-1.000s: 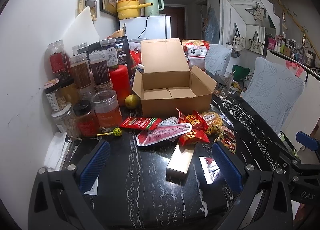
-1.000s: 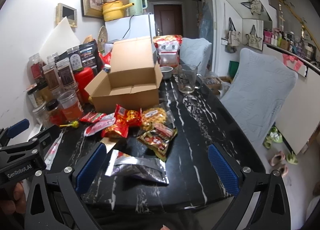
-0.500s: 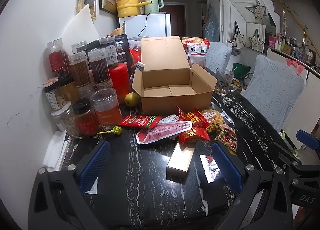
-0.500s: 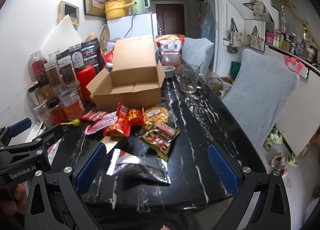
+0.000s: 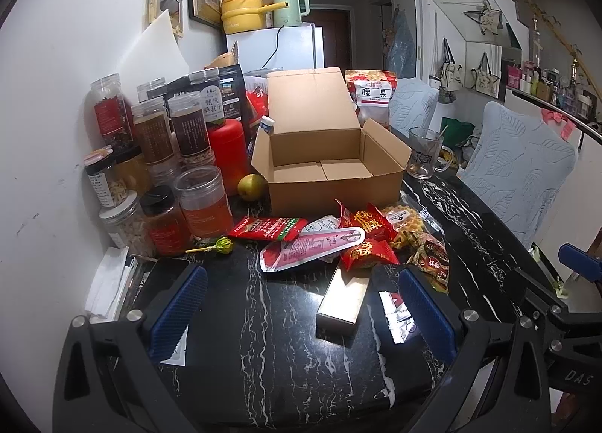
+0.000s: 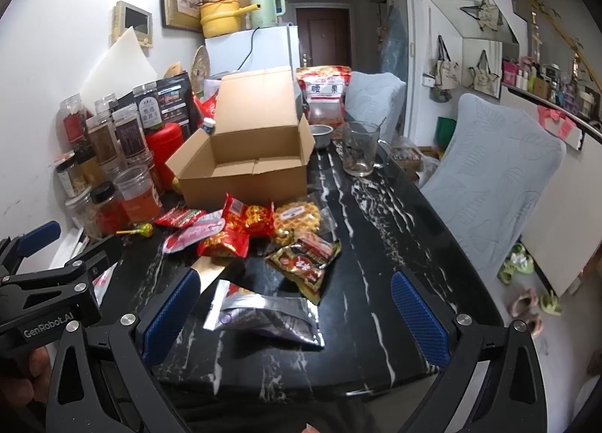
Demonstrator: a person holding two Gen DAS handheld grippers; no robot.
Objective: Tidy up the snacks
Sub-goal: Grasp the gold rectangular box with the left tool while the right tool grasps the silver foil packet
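Both the left gripper and the right gripper hung wide apart and held nothing, probably ready for a first pick; the snack packets lay loose before the empty cardboard box, apparently their destination.

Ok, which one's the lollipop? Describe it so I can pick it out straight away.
Start at the open cardboard box on the black marble table and look left to the cluster of clear jars by the wall. The lollipop lies flat on the table just in front of them, left of the red packets. It alone has a thin stick and a small round green head.
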